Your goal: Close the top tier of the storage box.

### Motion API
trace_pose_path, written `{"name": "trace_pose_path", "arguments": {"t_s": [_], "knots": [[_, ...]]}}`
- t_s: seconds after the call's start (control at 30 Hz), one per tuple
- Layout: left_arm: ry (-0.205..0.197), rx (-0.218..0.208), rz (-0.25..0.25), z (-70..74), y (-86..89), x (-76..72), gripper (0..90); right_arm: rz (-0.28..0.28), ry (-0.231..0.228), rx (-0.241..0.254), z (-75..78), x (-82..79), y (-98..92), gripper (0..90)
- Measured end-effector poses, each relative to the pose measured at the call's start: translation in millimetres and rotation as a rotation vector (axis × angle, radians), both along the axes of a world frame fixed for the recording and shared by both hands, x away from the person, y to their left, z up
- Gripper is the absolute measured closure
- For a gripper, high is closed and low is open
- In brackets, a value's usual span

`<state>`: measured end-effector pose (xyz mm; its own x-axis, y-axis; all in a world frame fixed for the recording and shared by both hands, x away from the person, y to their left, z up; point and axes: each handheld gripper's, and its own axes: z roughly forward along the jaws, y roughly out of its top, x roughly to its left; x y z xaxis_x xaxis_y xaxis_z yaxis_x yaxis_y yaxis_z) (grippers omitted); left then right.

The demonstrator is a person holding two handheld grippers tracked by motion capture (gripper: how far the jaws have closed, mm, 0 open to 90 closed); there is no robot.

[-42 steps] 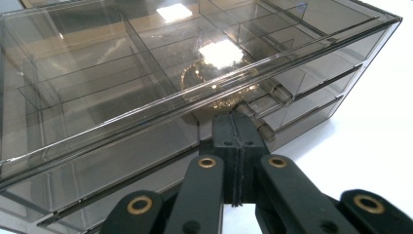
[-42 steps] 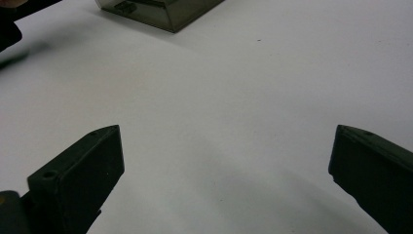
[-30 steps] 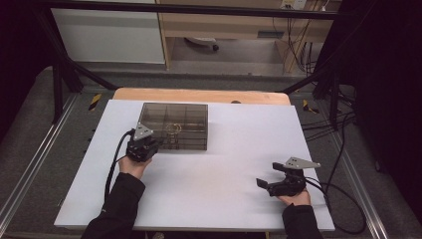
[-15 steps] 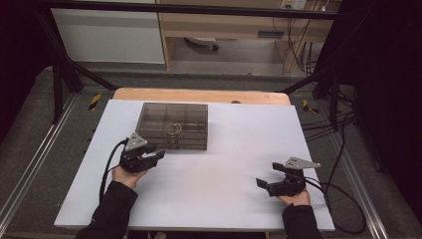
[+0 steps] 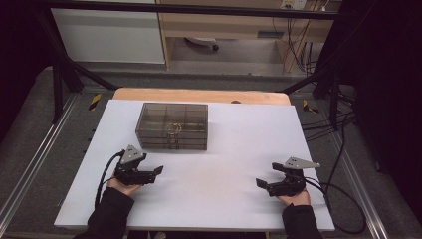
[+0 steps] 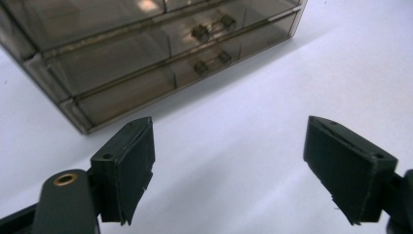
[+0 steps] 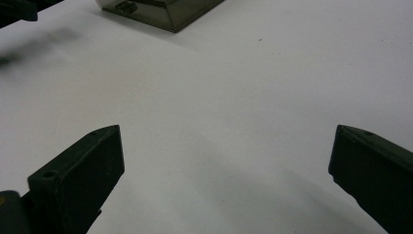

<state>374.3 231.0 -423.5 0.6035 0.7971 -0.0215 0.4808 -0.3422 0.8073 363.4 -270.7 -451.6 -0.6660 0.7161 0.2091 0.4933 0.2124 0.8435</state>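
Note:
A smoky see-through drawer box (image 5: 172,125) stands at the back left of the white tabletop (image 5: 234,144). Its closed drawers with small knobs (image 6: 200,33) fill the top of the left gripper view. A little in front of the box and to its left, my left gripper (image 5: 157,172) sits low over the table and points right. Its jaws have just been opening and stand apart with nothing between them (image 6: 229,141). My right gripper (image 5: 261,183) rests near the front right, pointing left, open and empty (image 7: 226,141). The box's corner (image 7: 165,9) shows far off in the right gripper view.
A wooden table edge (image 5: 199,94) runs behind the white top. Black cables (image 5: 343,204) trail off the right side. Metal rails (image 5: 30,169) flank the table, and a shelf unit (image 5: 219,30) stands beyond it.
My left gripper has drawn back from the box's front left corner toward the near side of the table, and its jaws have gone from shut to open. The right gripper has stayed put.

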Motion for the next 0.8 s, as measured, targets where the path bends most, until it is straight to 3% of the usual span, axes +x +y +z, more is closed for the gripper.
{"name": "trace_pose_path", "arguments": {"t_s": [0.27,0.67,0.8], "knots": [[0.002,0.025,0.018,-5.2,15.5,-8.2,13.9,-0.001,0.001,0.001,-0.1,-0.1,0.1,0.5],[0.004,-0.006,0.017,-11.4,41.3,-15.8,14.0,-0.001,0.004,-0.006,-0.7,-0.1,0.5,0.4],[0.012,0.003,0.011,-14.0,44.2,-17.1,14.0,-0.002,0.006,-0.005,-0.6,-0.2,0.5,0.3]]}}
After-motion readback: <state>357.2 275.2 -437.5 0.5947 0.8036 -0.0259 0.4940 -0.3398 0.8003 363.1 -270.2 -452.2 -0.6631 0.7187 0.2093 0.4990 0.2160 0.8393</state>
